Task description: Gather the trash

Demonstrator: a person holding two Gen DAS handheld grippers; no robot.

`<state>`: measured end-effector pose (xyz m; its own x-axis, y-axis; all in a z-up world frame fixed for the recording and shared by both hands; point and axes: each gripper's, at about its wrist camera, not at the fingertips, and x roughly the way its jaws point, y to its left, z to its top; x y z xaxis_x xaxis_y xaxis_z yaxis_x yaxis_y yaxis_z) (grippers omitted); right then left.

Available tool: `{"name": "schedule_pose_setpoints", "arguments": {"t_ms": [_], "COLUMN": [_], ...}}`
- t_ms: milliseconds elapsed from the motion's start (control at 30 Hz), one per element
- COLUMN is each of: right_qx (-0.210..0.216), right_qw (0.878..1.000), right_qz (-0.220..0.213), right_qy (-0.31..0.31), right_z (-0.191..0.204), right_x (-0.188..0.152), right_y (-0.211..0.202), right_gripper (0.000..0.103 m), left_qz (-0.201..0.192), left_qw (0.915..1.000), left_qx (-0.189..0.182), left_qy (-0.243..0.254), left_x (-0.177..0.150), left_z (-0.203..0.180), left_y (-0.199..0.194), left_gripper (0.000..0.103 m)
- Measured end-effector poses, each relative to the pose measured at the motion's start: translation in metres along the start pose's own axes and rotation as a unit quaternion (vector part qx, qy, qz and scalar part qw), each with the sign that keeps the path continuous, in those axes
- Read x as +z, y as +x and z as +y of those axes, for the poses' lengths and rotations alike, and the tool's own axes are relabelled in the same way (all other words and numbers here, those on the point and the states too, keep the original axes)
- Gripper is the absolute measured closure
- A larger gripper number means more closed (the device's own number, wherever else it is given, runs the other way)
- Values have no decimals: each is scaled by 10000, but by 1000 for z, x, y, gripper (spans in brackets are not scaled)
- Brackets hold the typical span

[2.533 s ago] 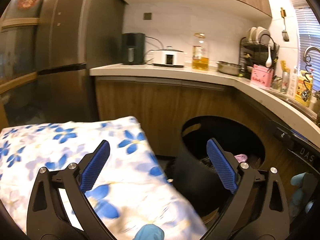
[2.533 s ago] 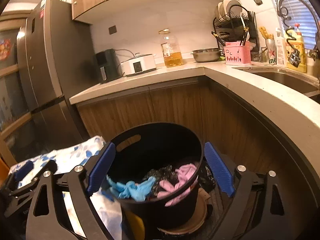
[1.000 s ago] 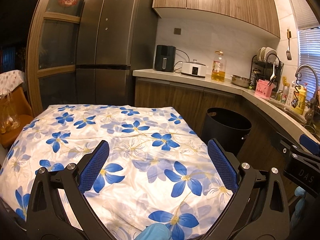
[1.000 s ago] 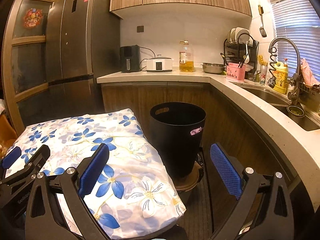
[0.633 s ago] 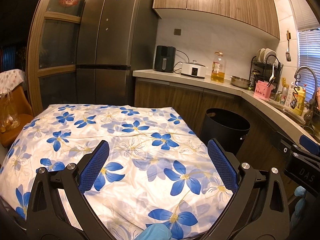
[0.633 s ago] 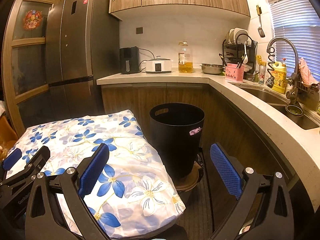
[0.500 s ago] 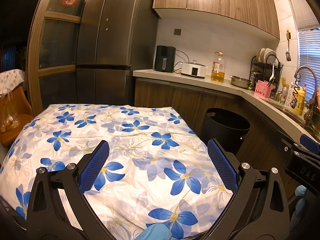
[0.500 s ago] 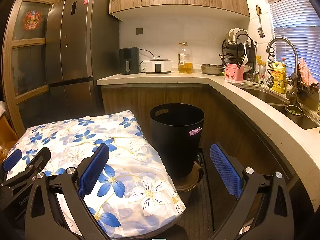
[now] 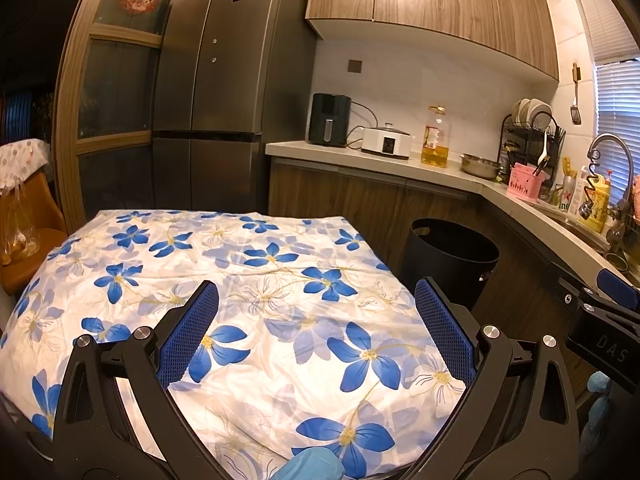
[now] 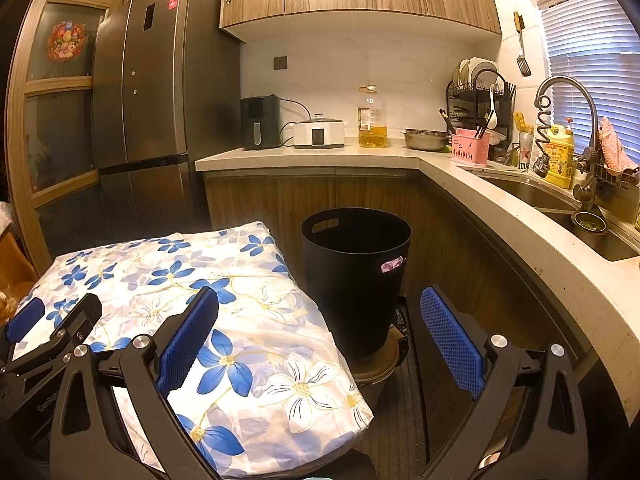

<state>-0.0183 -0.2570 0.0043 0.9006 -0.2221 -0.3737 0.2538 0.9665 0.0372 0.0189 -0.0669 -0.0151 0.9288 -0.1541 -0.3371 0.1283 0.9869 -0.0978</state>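
A black trash bin (image 10: pixel 356 276) stands on the floor between the flower-print table (image 10: pixel 200 300) and the curved counter; a bit of pink shows through its side handle hole (image 10: pixel 393 266). From the left wrist the bin (image 9: pixel 452 260) appears beyond the table's right corner. My left gripper (image 9: pixel 316 332) hangs open over the blue-flowered cloth (image 9: pixel 240 300), empty. My right gripper (image 10: pixel 320 340) is open and empty too, well back from the bin, over the table's right edge. I see no loose trash on the cloth.
A dark fridge (image 9: pixel 224 92) stands at the back. The counter (image 10: pixel 500 196) curves right to a sink (image 10: pixel 532 196) and carries an oil bottle (image 10: pixel 373 120), cooker, dish rack and pink caddy. An orange chair (image 9: pixel 28 240) sits left of the table. A blue-gloved hand (image 9: pixel 312 466) shows below.
Both grippers have pulled up and back from the bin's mouth to a spot over the table. Over the last second they have hardly moved and stay open.
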Motion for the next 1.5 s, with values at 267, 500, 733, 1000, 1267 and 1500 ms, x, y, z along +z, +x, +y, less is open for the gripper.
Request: {"name": "schedule_pose_setpoints", "arguments": {"t_ms": [267, 500, 733, 1000, 1267, 1500], "right_qx": [-7, -9, -11, -2, -11, -8], "right_qw": [10000, 10000, 10000, 10000, 10000, 10000], "right_qz": [-2, -1, -2, -3, -12, -5], "right_qy": [3, -1, 1, 1, 4, 11], "right_z": [1, 1, 0, 1, 1, 2], "right_x": [0, 0, 0, 0, 0, 2], "right_y": [0, 0, 0, 0, 0, 1], "right_gripper": [6, 6, 6, 6, 6, 6], "left_qz": [-10, -6, -10, -13, -22, -3], "left_qw": [10000, 10000, 10000, 10000, 10000, 10000], "left_qx": [-8, -3, -13, -10, -24, -22], "left_qy": [-3, -4, -5, -2, -2, 0], "left_x": [2, 3, 3, 3, 3, 5], "left_z": [-1, -1, -1, -2, -2, -3], "left_y": [-1, 0, -1, -1, -1, -1], "left_gripper": [6, 6, 6, 6, 6, 6]}}
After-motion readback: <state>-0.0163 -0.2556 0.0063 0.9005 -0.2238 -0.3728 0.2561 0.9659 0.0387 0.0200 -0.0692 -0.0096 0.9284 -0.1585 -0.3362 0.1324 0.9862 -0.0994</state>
